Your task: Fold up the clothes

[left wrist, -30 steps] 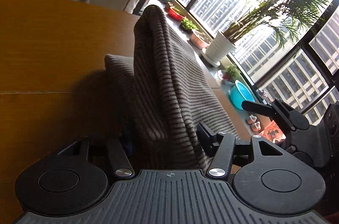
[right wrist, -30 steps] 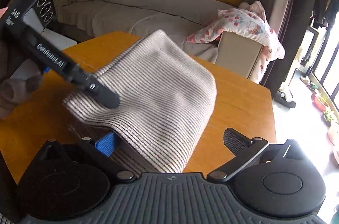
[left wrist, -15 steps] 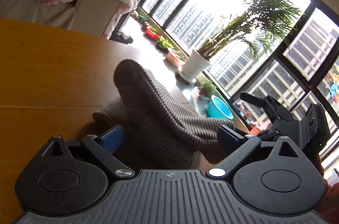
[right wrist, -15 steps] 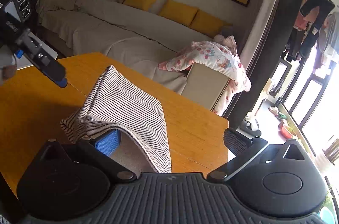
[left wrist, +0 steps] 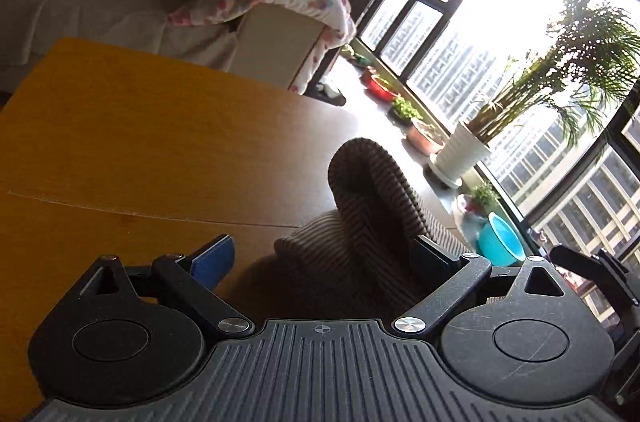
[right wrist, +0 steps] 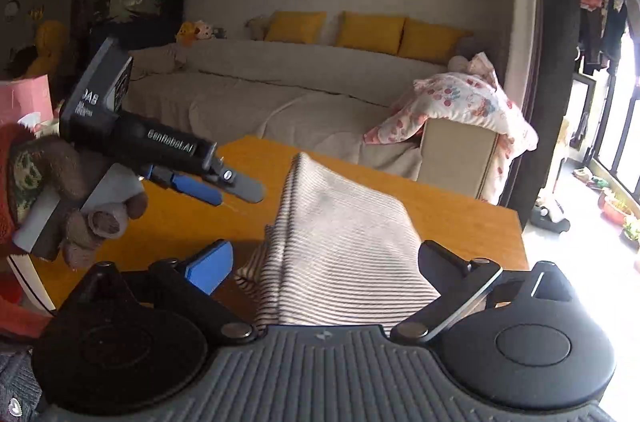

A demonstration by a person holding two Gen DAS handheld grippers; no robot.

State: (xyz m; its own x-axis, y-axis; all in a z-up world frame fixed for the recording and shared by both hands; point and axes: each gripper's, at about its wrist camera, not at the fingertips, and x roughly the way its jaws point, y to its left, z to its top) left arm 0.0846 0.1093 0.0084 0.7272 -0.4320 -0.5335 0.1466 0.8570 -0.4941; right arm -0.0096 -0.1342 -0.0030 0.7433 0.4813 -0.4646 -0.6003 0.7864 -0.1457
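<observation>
- A striped cloth [right wrist: 340,246] lies on the wooden bench [right wrist: 460,222], in the lower middle of the right wrist view. It is bunched up, with one fold standing tall like a little tent.
- In the left wrist view the same cloth [left wrist: 372,222] sits low and right of the middle, near the bench [left wrist: 160,142] edge by the window.
- The left gripper [left wrist: 324,256] is wide open. The cloth is between its fingers and rests against the right one, but nothing squeezes it.
- The right gripper [right wrist: 326,262] is closing. The cloth is between its fingers, and the pads do not press on it yet.
- A hand [right wrist: 80,194] holds the left gripper at the left of the right wrist view, up off the bench.
- I think one fold has just been laid down, and the next grab is starting.
- Next, the right gripper needs to pinch an edge of the cloth, and the tall fold needs to be pushed flat.
</observation>
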